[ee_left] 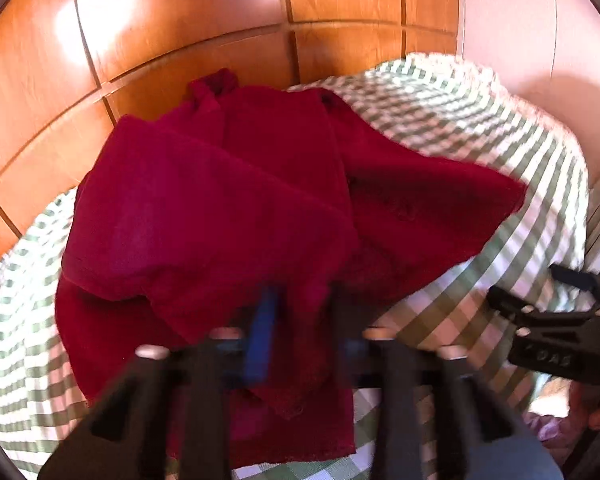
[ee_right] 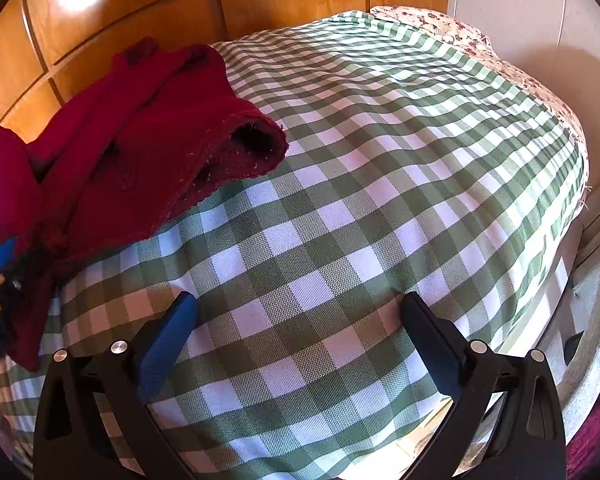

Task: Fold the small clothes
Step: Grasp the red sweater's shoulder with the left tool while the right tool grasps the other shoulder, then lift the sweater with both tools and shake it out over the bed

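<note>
A dark red knitted garment [ee_left: 220,200] lies partly folded on the green-and-white checked bed cover [ee_left: 480,128]. My left gripper [ee_left: 300,312] is shut on the garment's near edge, with cloth bunched between its blue-padded fingers; the view is blurred. In the right wrist view the same garment [ee_right: 132,152] lies at the left, one sleeve opening facing me. My right gripper [ee_right: 296,320] is open and empty, fingers spread just above the checked cover [ee_right: 360,160]. The right gripper also shows at the right edge of the left wrist view [ee_left: 548,320].
Wooden wardrobe panels [ee_right: 140,8] stand behind the bed. A floral pillow [ee_right: 460,36] lies at the far right end. A white wall [ee_right: 540,20] and a pale radiator-like unit [ee_right: 592,264] are on the right.
</note>
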Action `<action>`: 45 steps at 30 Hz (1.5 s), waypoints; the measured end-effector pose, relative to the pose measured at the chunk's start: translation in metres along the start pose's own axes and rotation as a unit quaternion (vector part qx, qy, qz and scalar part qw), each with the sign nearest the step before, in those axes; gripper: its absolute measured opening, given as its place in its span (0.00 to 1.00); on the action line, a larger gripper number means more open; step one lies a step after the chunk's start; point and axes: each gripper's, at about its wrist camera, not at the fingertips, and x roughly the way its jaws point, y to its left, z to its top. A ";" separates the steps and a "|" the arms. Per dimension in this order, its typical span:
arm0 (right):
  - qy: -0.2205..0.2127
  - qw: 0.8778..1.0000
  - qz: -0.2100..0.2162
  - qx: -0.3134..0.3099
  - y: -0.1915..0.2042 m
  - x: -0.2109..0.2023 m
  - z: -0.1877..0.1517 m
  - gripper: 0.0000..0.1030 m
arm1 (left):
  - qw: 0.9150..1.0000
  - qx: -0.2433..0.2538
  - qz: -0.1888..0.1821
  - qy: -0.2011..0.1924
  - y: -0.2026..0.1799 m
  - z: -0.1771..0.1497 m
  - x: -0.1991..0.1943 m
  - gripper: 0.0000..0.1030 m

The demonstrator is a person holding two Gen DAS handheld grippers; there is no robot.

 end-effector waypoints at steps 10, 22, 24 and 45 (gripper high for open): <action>-0.065 0.992 0.081 -0.065 0.034 -0.050 0.028 0.74 | 0.970 -0.214 -0.004 -0.115 0.172 0.035 -0.088 0.08; 0.037 0.971 0.197 -0.129 0.141 0.011 0.062 0.36 | 0.877 -0.422 0.199 -0.117 0.416 0.003 -0.109 0.08; 0.027 0.968 0.195 -0.158 0.153 0.006 0.065 0.18 | 0.870 -0.427 0.223 -0.104 0.432 -0.004 -0.101 0.08; -0.118 0.990 -0.065 -0.030 -0.007 0.039 0.313 0.67 | 0.922 -0.386 -0.027 -0.007 0.303 -0.072 -0.023 0.58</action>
